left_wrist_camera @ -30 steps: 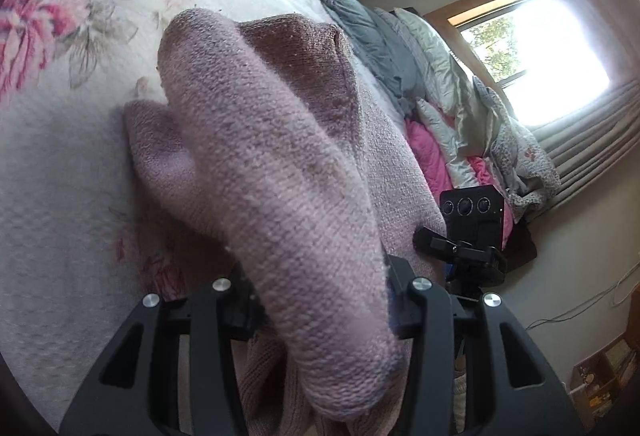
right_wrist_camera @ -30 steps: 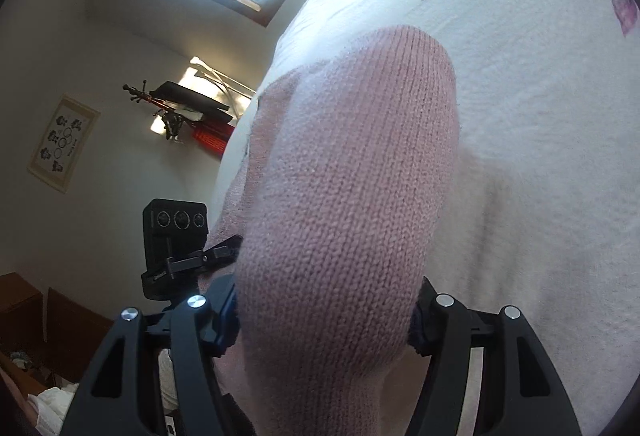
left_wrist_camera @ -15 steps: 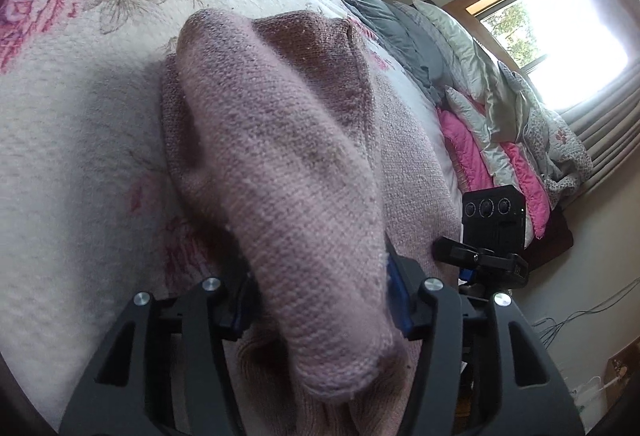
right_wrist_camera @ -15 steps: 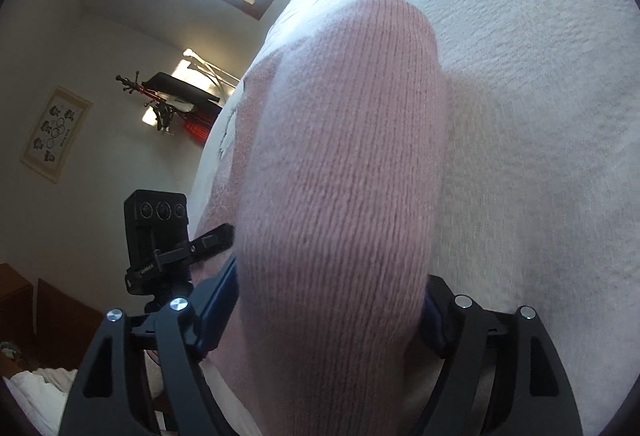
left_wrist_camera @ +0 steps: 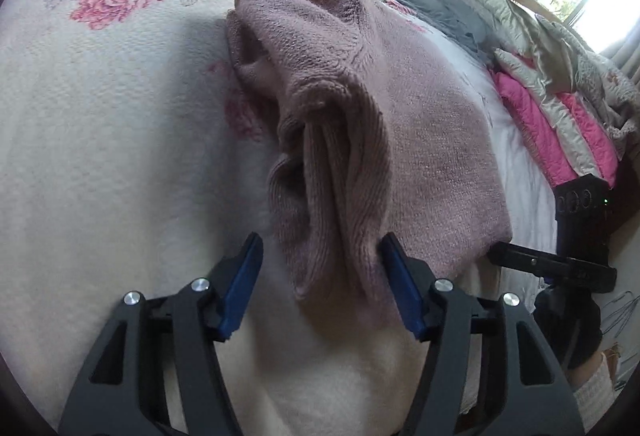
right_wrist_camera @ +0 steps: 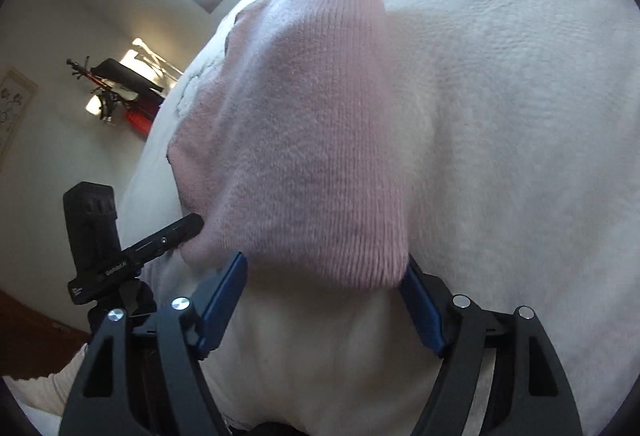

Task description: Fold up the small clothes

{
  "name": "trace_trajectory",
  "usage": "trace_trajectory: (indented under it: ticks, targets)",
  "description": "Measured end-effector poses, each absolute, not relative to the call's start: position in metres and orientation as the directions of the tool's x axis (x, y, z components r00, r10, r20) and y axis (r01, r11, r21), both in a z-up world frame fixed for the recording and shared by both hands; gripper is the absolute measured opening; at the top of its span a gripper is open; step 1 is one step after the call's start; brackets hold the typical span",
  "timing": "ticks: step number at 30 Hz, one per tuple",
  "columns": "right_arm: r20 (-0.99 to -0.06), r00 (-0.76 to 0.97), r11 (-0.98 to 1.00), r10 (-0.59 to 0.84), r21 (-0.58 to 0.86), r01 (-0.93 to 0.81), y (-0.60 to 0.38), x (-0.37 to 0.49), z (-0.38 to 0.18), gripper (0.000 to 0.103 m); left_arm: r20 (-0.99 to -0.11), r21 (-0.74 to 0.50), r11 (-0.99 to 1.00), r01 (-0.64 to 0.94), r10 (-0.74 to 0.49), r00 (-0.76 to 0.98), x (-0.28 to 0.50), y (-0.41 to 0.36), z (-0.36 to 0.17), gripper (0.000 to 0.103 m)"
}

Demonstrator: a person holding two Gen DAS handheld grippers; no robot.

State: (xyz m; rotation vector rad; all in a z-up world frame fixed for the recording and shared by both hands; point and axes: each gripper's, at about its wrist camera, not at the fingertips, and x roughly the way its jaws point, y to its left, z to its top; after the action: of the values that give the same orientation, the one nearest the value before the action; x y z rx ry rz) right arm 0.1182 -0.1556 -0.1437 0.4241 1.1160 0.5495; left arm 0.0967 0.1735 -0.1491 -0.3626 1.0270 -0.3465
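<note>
While spread wide with jaws empty, left gripper flanking bunched end of pink knit garment at frame centre on floral bedspread; right gripper likewise open around garment's rounded fold.

A dusty pink knit sweater is seen on a white bedspread printed with pink roses — grey leaves too. Blue pads are carried on black gripper fingers — bright pink quilting nearby.
</note>
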Motion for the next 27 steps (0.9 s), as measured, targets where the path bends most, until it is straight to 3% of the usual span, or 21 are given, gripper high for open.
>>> trace_trajectory:
  ticks: [2,4,8,13,23,27]
  targets:
    - [-0.771,0.363,0.852,0.523,0.492,-0.181,-0.150,0.102,-0.127,0.077,-0.758,-0.473,0.879,0.059,-0.440,0.482,0.083,0.180,-0.139,0.060]
    - [-0.781,0.423,0.888,0.459,0.422,-0.184,-0.149,0.079,-0.106,0.088,-0.763,-0.465,0.885,0.028,-0.417,0.494,0.065,0.179,-0.125,0.061]
    - [-0.767,0.523,0.926,0.372,0.343,-0.156,-0.153,0.040,-0.065,0.099,-0.767,-0.411,0.912,0.002,-0.346,0.540,0.027,0.170,-0.089,0.074]
    - [-0.805,0.559,0.980,0.197,0.159,-0.116,-0.144,0.008,-0.036,0.099,-0.763,-0.335,0.942,0.007,-0.275,0.585,-0.010,0.161,-0.053,0.088]
    - [-0.805,0.589,0.990,0.074,-0.014,-0.143,-0.105,-0.033,-0.003,0.099,-0.760,-0.281,0.959,-0.024,-0.207,0.615,-0.054,0.151,-0.021,0.090]
    - [-0.798,0.595,0.987,0.094,-0.002,-0.159,-0.102,-0.040,0.004,0.099,-0.758,-0.240,0.970,-0.024,-0.172,0.630,-0.061,0.147,-0.013,0.090]
